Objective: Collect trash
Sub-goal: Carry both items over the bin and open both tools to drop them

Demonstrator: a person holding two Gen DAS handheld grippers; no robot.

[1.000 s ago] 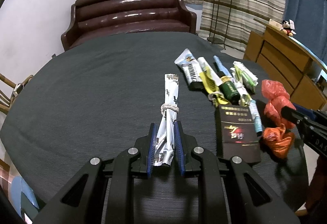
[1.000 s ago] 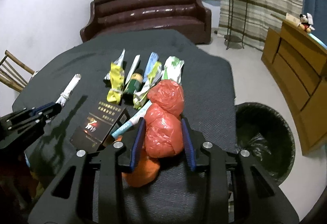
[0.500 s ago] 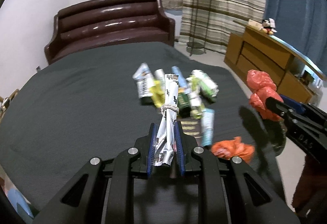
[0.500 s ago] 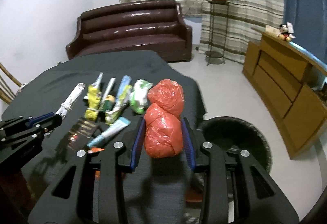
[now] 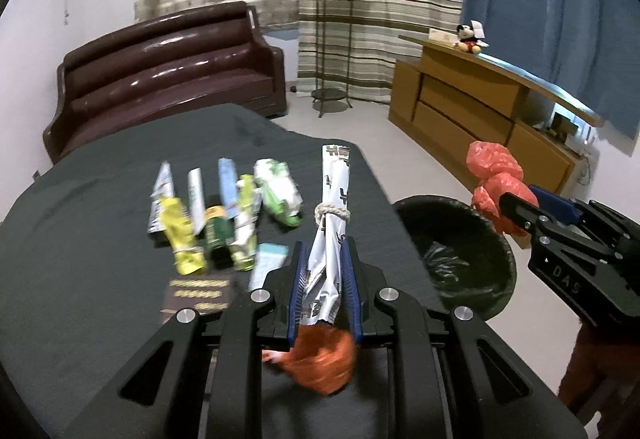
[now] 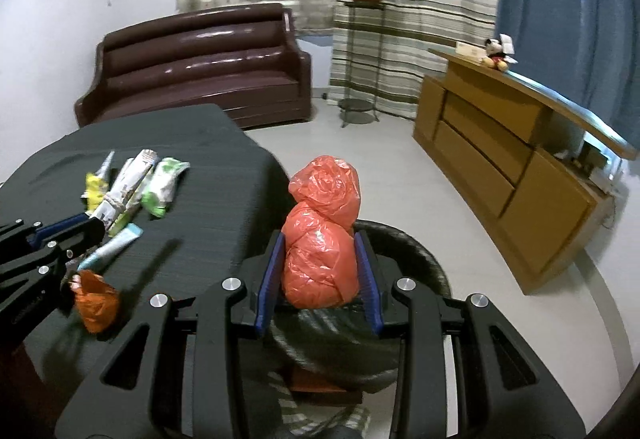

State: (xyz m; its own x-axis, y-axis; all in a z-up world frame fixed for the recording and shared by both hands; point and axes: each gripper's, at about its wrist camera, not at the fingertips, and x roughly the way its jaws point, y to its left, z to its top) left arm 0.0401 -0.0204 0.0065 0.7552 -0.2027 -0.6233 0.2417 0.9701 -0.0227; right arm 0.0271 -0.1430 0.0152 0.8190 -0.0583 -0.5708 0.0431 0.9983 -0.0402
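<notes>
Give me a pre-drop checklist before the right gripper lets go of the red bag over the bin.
1. Right gripper shut on the red bag: ok, both pads press its sides.
2. Red bag over the bin: ok in the right wrist view; the left wrist view puts it near the bin's far rim, so alignment cannot be confirmed.
3. Bin mouth open, with a black liner: ok.
4. Left gripper shut on the tied paper roll: ok.
5. Left gripper clear of the drop path: ok, it is over the table, beside the bin.
6. Orange bag safe on the table: cannot tell, it lies near the edge.
</notes>
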